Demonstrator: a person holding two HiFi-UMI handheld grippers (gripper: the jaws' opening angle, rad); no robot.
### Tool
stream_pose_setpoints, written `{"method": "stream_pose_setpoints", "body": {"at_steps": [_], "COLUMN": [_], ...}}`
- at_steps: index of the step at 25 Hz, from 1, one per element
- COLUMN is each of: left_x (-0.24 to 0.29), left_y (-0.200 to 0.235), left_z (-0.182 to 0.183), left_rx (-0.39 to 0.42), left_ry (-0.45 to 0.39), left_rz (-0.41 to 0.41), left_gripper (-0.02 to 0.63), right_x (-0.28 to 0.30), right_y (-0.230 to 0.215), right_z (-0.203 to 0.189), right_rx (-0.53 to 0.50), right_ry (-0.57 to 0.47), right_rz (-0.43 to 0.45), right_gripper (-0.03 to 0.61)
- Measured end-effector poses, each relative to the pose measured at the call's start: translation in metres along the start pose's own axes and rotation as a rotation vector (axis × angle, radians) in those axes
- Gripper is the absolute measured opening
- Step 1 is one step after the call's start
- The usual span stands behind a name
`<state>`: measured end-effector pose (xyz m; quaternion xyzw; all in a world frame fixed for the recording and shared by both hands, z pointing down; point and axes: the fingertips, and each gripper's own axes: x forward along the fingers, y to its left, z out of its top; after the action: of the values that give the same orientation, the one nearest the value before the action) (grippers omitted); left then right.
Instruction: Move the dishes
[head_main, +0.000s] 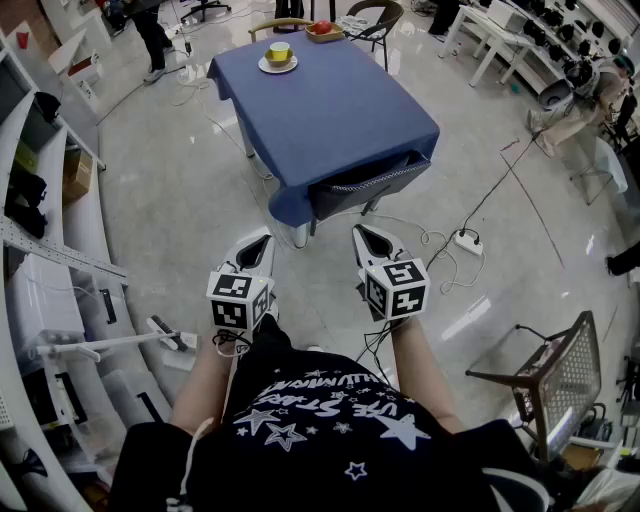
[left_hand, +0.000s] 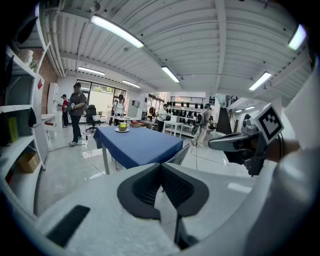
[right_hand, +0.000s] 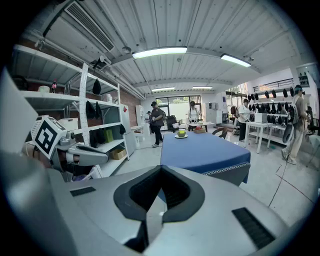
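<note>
Head view, entry one: left gripper (head_main: 263, 240), held low in front of the person's body and angled slightly downward toward the table (head_main: 330, 120); jaws brought together tip to tip, nothing between them, as the left gripper view confirms

Entry two: right gripper (head_main: 361, 236), just beside the left and level with it, same downward angle; jaws fully closed, holding nothing

Entry three: yellow cup (head_main: 279, 50), upright on a white saucer (head_main: 278, 67), at the far end of the table, well apart from both grippers

Entry four: brown tray (head_main: 325, 33) holding something red, at the far edge of the table, just beyond the saucer

Entry five: table covered with a blue cloth; a dark chair (head_main: 368, 186) is pushed in under its near side

Entry six: white power strip (head_main: 467, 241) on the pale glossy floor, right of the table, cable trailing

Entry seven: white shelving (head_main: 40, 250) along the left wall
</note>
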<state>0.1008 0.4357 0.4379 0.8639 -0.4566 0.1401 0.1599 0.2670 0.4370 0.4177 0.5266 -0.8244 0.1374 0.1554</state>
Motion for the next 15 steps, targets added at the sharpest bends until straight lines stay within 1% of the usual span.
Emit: {"method": "stream_pose_setpoints", "body": {"at_steps": [4,9,12,15], "left_x": [0.0,0.003,0.01,0.02], "left_y": [0.004,0.013,0.027,0.05], "left_z": [-0.001,-0.005,-0.004,0.004], "left_rx": [-0.012,-0.032,-0.049,-0.056], "left_ry": [0.003,0.016,0.013,0.002], "left_rz": [0.008,-0.003,-0.008,-0.016], "left_gripper": [0.02,0.02,0.02,0.02], "right_x": [0.002,0.009,0.02,0.041], "right_y": [0.0,0.002,0.001,0.001], "right_z": [-0.005,-0.006,0.001,0.015], "right_rx": [0.011,0.02,0.018,0.046], "right_ry": [0.008,0.018,0.012,-0.016], "right_rz": [0.002,0.001,-0.006,-0.004], "right_gripper": [0.003,0.003,0.003,0.003]}}
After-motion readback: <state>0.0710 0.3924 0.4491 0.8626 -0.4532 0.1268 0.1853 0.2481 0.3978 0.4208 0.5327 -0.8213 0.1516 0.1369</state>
